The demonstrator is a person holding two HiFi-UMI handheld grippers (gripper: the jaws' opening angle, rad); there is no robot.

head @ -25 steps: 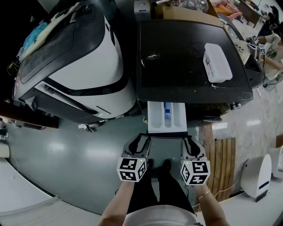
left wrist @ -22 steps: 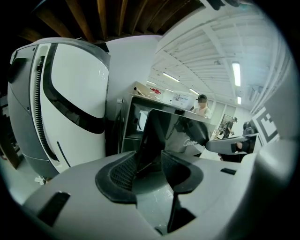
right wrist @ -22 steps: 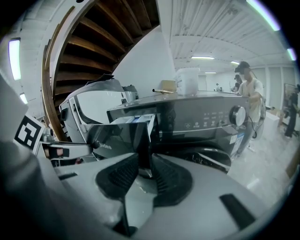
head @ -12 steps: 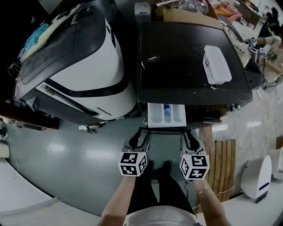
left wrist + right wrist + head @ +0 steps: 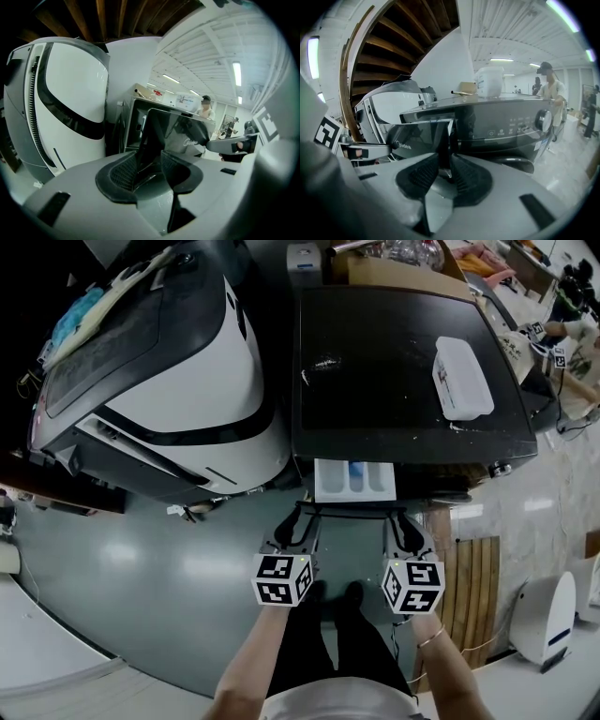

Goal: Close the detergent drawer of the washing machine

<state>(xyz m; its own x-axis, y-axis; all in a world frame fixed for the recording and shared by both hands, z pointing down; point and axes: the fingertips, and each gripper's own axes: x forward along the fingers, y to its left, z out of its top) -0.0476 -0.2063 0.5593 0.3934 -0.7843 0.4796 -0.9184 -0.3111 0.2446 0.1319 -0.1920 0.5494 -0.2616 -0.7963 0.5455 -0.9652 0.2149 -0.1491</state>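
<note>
The dark washing machine point(image 5: 403, 362) has its white detergent drawer point(image 5: 354, 482) sticking out a short way at the front. The drawer's dark glossy front panel point(image 5: 161, 129) spans between both grippers. My left gripper point(image 5: 302, 514) is shut on the panel's left end, whose edge sits between the pads point(image 5: 125, 169). My right gripper point(image 5: 401, 517) is shut on the panel's right end point(image 5: 440, 136), its pads point(image 5: 461, 174) pressed on either side of the edge. The machine's control panel and knob point(image 5: 541, 119) show just beyond.
A large white-and-black machine point(image 5: 178, 362) stands left of the washer. A white plastic box point(image 5: 461, 376) lies on the washer's top. A wooden slat mat point(image 5: 469, 587) and a white appliance point(image 5: 548, 610) are at the right. A person point(image 5: 548, 89) stands behind the washer.
The drawer has slid further into the washing machine; less of its white tray shows. Both grippers moved forward with the front panel.
</note>
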